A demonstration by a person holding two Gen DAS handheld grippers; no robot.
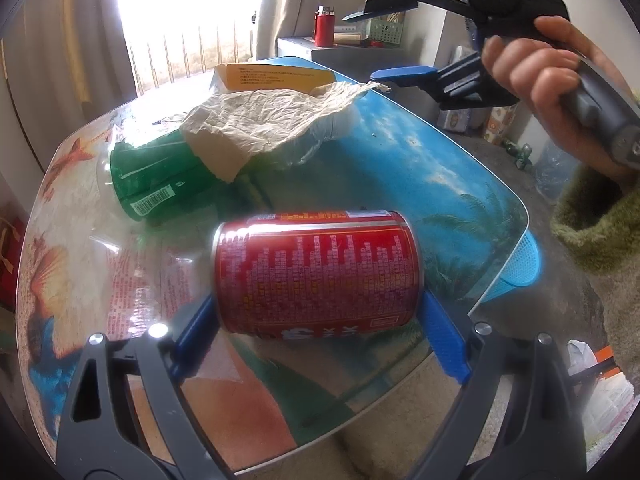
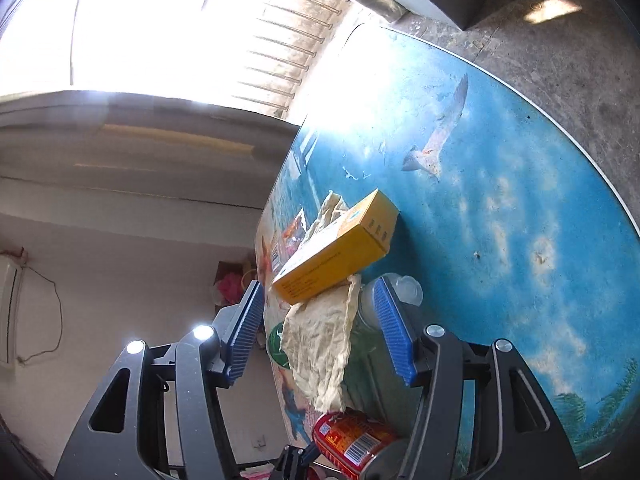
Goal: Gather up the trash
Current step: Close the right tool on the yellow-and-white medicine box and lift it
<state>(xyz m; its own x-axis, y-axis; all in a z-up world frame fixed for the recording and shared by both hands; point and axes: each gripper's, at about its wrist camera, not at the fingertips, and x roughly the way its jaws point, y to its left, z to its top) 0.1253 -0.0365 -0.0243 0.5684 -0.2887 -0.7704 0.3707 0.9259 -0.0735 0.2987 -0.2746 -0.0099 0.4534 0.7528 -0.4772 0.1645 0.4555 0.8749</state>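
**Can between my left jaws, right jaws spread and empty**

Trash lies scattered on the glass table (image 1: 460, 168) with its printed sea-and-sky picture. In the left wrist view my left gripper (image 1: 320, 344) fills the bottom of the frame, and the red can (image 1: 316, 272) lies on its side in the lower middle, between my two blue pads. Each pad meets an end of the can, so my left jaws are pinching it across its length.

Above the can, left of centre, a green bottle (image 1: 160, 180) lies on its side. A crumpled paper towel (image 1: 272, 120) is draped over it, and a yellow box (image 1: 276, 76) sits just behind the towel near the top centre.

At the upper right of that same view, a hand (image 1: 552, 72) holds my right gripper (image 1: 364, 44) in the air above the table's far edge, jaws spread, with nothing between them. A blue mesh basket (image 1: 516, 268) shows under the table edge at the right.

In the right wrist view my blue fingers (image 2: 388, 332) stand apart at lower centre, framing the towel, box and bottle beyond them without touching any.
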